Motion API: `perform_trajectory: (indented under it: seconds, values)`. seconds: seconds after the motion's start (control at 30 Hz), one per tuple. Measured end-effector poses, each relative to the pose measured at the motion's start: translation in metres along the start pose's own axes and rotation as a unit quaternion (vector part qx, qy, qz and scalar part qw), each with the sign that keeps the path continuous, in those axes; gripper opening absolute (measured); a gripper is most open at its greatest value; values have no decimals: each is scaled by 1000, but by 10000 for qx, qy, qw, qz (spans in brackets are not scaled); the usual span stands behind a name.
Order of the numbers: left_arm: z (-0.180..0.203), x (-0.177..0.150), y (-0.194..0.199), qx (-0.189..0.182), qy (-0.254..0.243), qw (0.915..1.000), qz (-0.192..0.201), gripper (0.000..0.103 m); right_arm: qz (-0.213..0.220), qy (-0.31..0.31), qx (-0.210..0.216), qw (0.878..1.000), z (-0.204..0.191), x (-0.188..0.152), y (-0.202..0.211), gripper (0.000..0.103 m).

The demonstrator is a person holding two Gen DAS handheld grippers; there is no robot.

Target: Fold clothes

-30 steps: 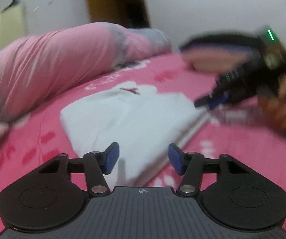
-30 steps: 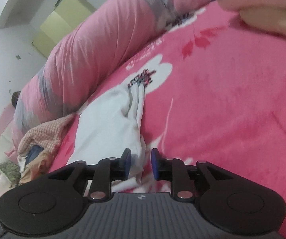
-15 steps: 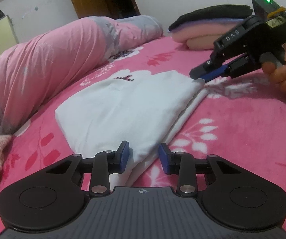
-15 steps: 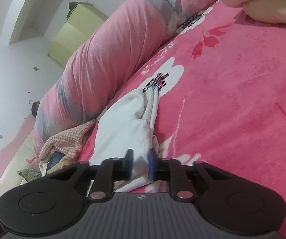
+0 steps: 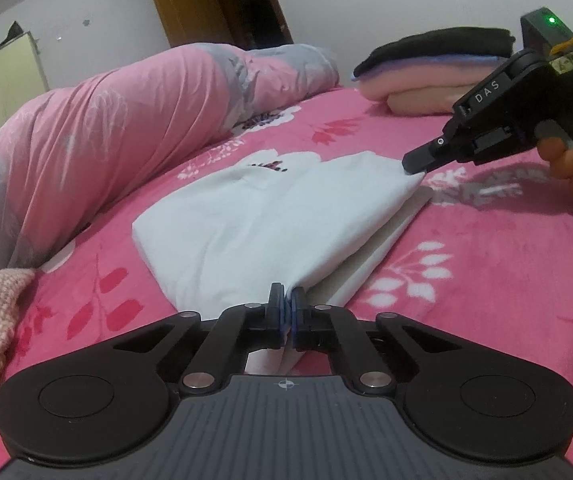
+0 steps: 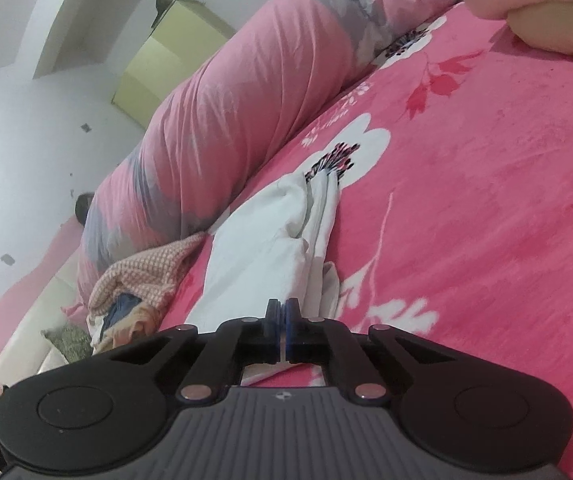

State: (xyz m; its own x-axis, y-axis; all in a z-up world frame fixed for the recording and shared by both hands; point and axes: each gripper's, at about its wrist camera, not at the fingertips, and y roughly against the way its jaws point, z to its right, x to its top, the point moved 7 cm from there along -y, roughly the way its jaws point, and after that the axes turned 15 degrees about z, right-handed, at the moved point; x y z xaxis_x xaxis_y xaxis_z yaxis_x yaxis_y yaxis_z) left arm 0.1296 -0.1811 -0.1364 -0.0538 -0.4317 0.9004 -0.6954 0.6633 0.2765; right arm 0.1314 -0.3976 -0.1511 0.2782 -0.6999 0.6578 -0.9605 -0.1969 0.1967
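Pink bed (image 5: 486, 280): both grippers pinching white garment (image 5: 266, 216) corners.

Left tongs (image 5: 287, 312) pinch the white garment's (image 5: 270, 216) near corner; right tongs (image 5: 414, 164) pinch its far corner.

Pink flowered bed (image 5: 486, 280) under white garment (image 5: 270, 216), rolled quilt (image 5: 126, 128), folded stack (image 5: 426, 76)

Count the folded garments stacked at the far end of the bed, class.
3 visible, in one pile beside the right gripper: a black one on top, a thin purple one beneath, and a pink one at the bottom. More may be hidden behind.
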Motion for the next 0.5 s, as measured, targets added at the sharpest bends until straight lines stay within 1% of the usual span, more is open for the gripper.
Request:
perform_trajectory:
  seconds: [0.07,0.17,0.23,0.3,0.37,0.4,0.43,0.47,0.5]
  values:
    - [1,-3,0,-38,-43,10000,-59,1,-42,41,-57,10000,0,-2,1,0]
    - [6,-9,-3,-113,-116,9997,-161,2,-130,103,-277,9995,5,-6,-1,0]
    - [10,-11,-4,-112,-225,9995,-176,2,-274,165,-471,9984,9,-10,-4,1]
    - [13,-12,-4,-99,-292,9994,-179,4,-324,196,-534,9979,9,-11,-4,3]
    - [11,-11,0,-109,-212,9995,-186,10,-260,217,-531,9980,9,-10,-1,5]
    - [9,-11,3,-123,-165,9996,-181,13,-162,179,-540,9982,11,-7,2,10]
    - [8,-9,6,-136,-114,9997,-159,19,-64,141,-549,9984,12,-4,5,12]
    - [6,-8,11,-135,-37,9998,-127,23,35,103,-558,9984,13,-1,9,12]
    - [4,-6,16,-126,56,9999,-91,25,155,49,-555,9983,16,2,12,13]
